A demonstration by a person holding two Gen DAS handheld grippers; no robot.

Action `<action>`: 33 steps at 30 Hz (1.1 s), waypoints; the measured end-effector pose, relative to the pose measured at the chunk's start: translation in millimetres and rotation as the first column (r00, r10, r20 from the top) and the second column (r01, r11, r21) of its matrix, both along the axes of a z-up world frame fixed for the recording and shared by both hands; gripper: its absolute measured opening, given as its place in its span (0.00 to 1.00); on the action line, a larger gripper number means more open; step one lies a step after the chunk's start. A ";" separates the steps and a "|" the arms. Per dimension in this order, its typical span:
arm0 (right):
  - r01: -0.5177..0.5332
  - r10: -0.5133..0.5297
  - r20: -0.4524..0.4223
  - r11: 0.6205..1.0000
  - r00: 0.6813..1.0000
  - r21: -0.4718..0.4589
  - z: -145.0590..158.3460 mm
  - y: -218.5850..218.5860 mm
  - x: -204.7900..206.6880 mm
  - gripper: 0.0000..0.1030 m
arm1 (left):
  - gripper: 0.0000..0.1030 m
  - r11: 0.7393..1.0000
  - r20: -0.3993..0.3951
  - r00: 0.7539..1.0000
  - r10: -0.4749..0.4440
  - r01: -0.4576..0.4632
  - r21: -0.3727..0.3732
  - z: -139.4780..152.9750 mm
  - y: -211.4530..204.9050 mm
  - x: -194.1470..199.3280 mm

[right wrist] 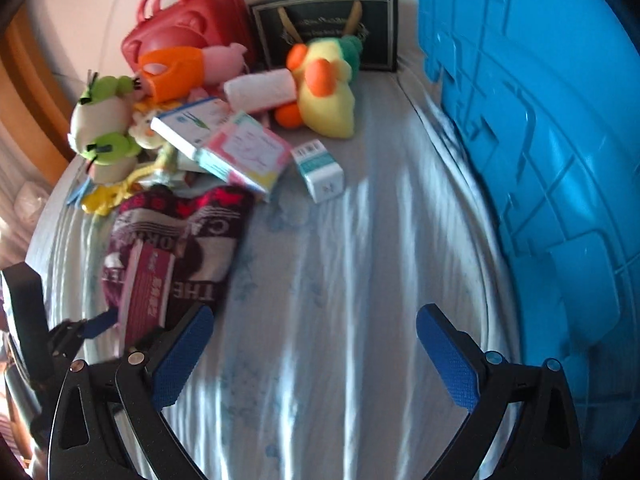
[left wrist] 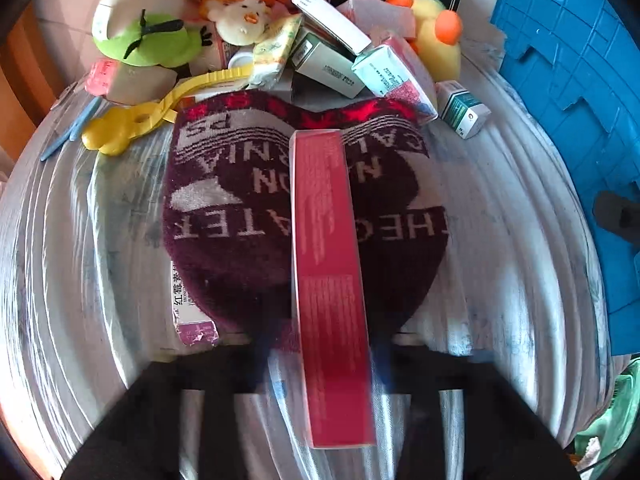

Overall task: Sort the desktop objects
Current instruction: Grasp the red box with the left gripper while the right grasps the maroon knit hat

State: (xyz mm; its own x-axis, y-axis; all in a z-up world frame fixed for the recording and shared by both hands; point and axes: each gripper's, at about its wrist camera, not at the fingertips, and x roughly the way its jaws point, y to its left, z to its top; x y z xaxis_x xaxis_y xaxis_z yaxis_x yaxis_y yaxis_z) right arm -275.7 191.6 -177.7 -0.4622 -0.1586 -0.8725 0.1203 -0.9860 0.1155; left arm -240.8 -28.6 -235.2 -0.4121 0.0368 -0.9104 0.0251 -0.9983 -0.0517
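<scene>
Upside down, "THE" and "NIA" are read on the maroon towel (left wrist: 240, 200). Red box (left wrist: 330, 280) is gripped edge-on by the left gripper (left wrist: 320, 356). Right gripper (right wrist: 316, 344) is held wide open, empty.

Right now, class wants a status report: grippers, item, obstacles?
Left gripper shut on red box. Right gripper open, empty. Box above maroon towel; blue bin alongside.

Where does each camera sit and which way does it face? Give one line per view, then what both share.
Left wrist: rides the left gripper, tilted steeply down at the red box between its fingers, above the maroon towel; dark gripper body fills the bottom.
Right wrist: rides the right gripper, looking down over bare striped cloth; both blue pads show, wide apart, and the left gripper at lower left.
Shared: towel, red box, yellow duck plush, green plush, blue crate.
</scene>
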 end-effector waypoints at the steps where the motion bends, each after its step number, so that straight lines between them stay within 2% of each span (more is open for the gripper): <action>1: 0.001 -0.001 0.004 1.000 1.000 -0.003 -2.4 3.4 -2.4 1.00 | 0.27 1.000 -0.014 1.000 -0.002 0.002 0.021 4.3 -2.8 -0.9; 6: -0.004 0.004 0.013 1.000 1.000 -0.012 -8.7 7.1 -17.1 1.00 | 0.23 0.996 -0.114 0.992 0.056 -0.048 0.068 50.6 -37.9 -0.9; 9: -0.037 0.038 0.025 0.998 0.999 -0.045 -12.8 -4.4 -25.1 1.00 | 0.23 0.995 -0.177 0.979 0.099 -0.091 0.051 75.1 -68.4 1.0; 11: -0.068 0.071 0.043 0.995 0.997 -0.072 -19.3 -18.1 -29.0 1.00 | 0.23 0.990 -0.194 0.971 0.136 -0.138 0.004 78.2 -90.2 1.3; 14: -0.111 0.122 0.094 0.987 0.988 -0.118 -36.1 -45.6 -36.4 1.00 | 0.23 0.975 -0.177 0.965 0.196 -0.211 -0.075 67.5 -114.4 -2.8; 15: -0.123 0.136 0.109 0.985 0.985 -0.118 -41.2 -55.0 -38.9 1.00 | 0.23 0.969 -0.158 0.962 0.221 -0.236 -0.079 60.1 -127.6 -2.2; 18: -0.173 0.184 0.128 0.980 0.975 -0.096 -54.0 -86.4 -43.1 1.00 | 0.23 0.964 -0.113 0.961 0.254 -0.261 -0.052 43.2 -148.5 1.0; 24: -0.213 0.218 0.152 0.976 0.964 -0.051 -71.3 -127.1 -55.6 0.99 | 0.23 0.965 -0.051 0.964 0.261 -0.262 -0.017 18.9 -153.5 9.0; 25: -0.218 0.222 0.154 0.975 0.963 -0.040 -73.4 -130.8 -57.1 0.83 | 0.23 0.965 -0.047 0.965 0.260 -0.260 -0.013 17.5 -152.4 8.4; 26: -0.231 0.232 0.156 0.973 0.960 -0.021 -75.0 -135.7 -58.6 0.33 | 0.23 0.966 -0.046 0.965 0.258 -0.258 -0.014 16.6 -152.0 8.6; 29: -0.261 0.257 0.135 0.965 0.957 0.010 -68.6 -143.4 -55.7 0.22 | 0.23 0.968 -0.058 0.967 0.249 -0.250 -0.010 20.4 -152.2 13.2; 33: -0.263 0.264 0.044 0.964 0.964 -0.029 -31.3 -136.8 -44.9 0.18 | 0.23 0.971 -0.099 0.966 0.238 -0.240 -0.012 39.8 -146.9 21.7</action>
State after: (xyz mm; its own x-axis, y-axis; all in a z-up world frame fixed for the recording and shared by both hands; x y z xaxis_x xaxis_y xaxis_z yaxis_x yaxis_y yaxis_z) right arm -320.6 54.8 -209.0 -0.3598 -0.2888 -0.8872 0.3692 -0.9173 0.1489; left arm -219.1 -175.4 -195.5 -0.4918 -0.0941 -0.8656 0.2590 -0.9649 -0.0423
